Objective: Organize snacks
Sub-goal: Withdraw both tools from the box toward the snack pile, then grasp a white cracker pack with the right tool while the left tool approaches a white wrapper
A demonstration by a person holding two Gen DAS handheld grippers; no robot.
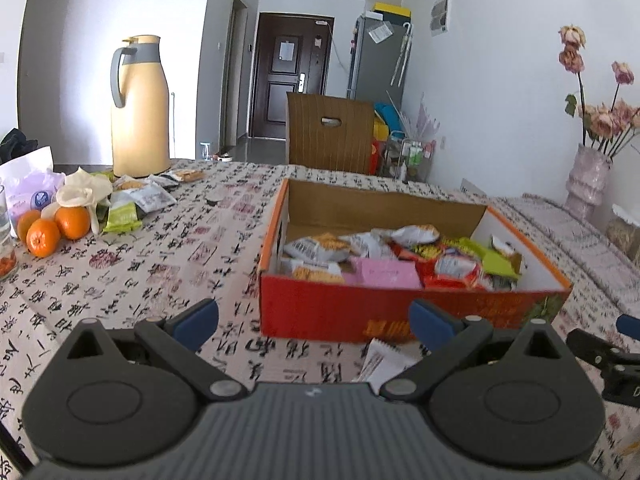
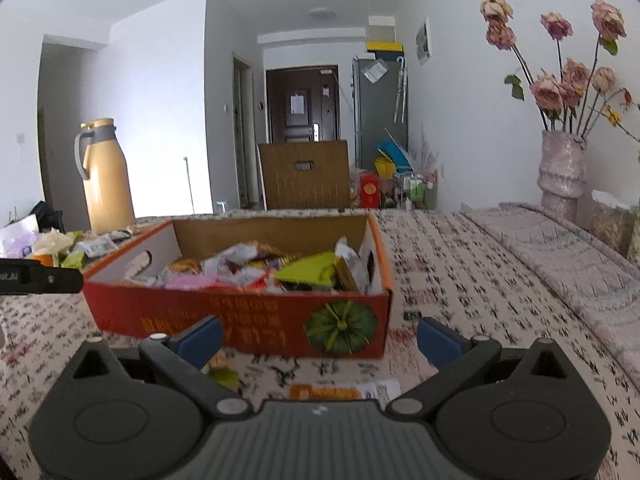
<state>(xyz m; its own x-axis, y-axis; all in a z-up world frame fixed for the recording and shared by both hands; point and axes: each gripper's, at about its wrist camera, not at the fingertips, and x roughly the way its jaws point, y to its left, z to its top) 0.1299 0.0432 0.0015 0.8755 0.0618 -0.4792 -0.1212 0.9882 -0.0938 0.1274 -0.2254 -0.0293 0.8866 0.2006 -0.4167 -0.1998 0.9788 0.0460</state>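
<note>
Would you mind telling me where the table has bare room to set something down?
Bare tablecloth lies between the oranges and the red box, and another stretch between the box and the vase. It is crowded around the thermos, where loose packets pile up, and packets lie just in front of the box.

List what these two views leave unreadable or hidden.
- Packet in front of the box: left wrist view, half hidden by the left gripper.
- Orange packet: right wrist view, print blurred, partly behind the right gripper.
- Lower snacks in the box: buried.
- Box lettering: blurred.
</note>
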